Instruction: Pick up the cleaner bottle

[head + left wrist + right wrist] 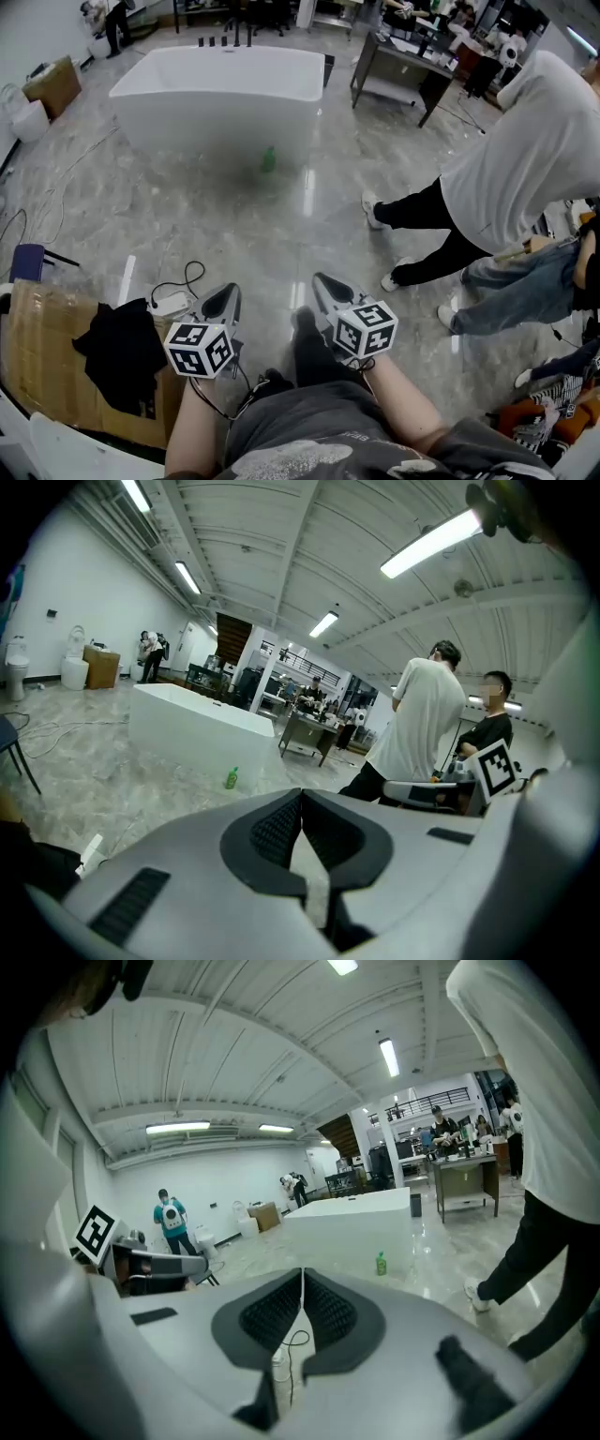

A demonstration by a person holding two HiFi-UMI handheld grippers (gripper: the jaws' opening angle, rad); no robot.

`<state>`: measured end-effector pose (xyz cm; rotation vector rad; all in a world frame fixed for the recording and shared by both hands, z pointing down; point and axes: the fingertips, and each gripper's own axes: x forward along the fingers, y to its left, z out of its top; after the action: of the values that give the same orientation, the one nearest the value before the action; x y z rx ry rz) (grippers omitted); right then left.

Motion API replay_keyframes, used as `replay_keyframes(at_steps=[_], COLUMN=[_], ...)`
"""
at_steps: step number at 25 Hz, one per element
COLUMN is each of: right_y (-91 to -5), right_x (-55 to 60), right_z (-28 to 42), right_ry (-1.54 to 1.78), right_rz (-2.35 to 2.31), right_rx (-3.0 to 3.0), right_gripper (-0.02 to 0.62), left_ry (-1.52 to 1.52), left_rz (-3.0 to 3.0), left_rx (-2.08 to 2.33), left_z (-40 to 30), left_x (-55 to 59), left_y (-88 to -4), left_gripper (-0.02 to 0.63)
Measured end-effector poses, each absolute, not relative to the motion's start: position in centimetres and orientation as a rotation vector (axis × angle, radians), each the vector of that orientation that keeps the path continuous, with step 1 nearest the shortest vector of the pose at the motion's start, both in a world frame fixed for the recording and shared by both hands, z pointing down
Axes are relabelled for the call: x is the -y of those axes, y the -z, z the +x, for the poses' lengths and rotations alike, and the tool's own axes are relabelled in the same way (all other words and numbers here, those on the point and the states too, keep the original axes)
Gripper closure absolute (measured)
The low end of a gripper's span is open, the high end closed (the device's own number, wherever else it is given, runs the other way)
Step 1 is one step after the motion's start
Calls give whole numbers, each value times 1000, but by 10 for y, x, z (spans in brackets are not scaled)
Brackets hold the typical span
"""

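The cleaner bottle [269, 159] is small and green and stands upright on the floor against the front of a white bathtub [220, 89]. It also shows far off as a green bottle [232, 778] in the left gripper view and as a green bottle [381, 1263] in the right gripper view. My left gripper [225, 302] and right gripper [323, 284] are held close to my body, side by side, well short of the bottle. Both are shut with nothing between their jaws.
A person in a white top [525, 159] bends over at the right, feet near the path to the tub. A cardboard box with black cloth [89, 361] sits at the left, with a white power strip and cable [173, 300] on the floor. A metal table [403, 66] stands behind.
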<state>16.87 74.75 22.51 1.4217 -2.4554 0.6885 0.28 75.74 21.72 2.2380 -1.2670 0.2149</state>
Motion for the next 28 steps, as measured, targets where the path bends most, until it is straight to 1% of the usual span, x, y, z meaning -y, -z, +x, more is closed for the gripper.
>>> replay_keyframes(at_steps=[5, 11, 18, 28], right_y=[-238, -262, -269, -280], right_x=[-722, -670, -584, -463], right_z=[184, 192, 203, 211], right_ry=[-765, -820, -839, -862], right_rz=[1507, 1492, 1491, 1418], right_rx=[2440, 2406, 2394, 2382], right_gripper=[569, 569, 569, 568], left_ry=[-196, -222, -250, -255], left_rz=[2190, 2176, 2159, 2133], left_rx=[1322, 1336, 1338, 1443], left_z=[-9, -7, 5, 12], left_x=[-740, -697, -622, -505], left_y=[-227, -237, -247, -239], left_gripper=[591, 591, 591, 591])
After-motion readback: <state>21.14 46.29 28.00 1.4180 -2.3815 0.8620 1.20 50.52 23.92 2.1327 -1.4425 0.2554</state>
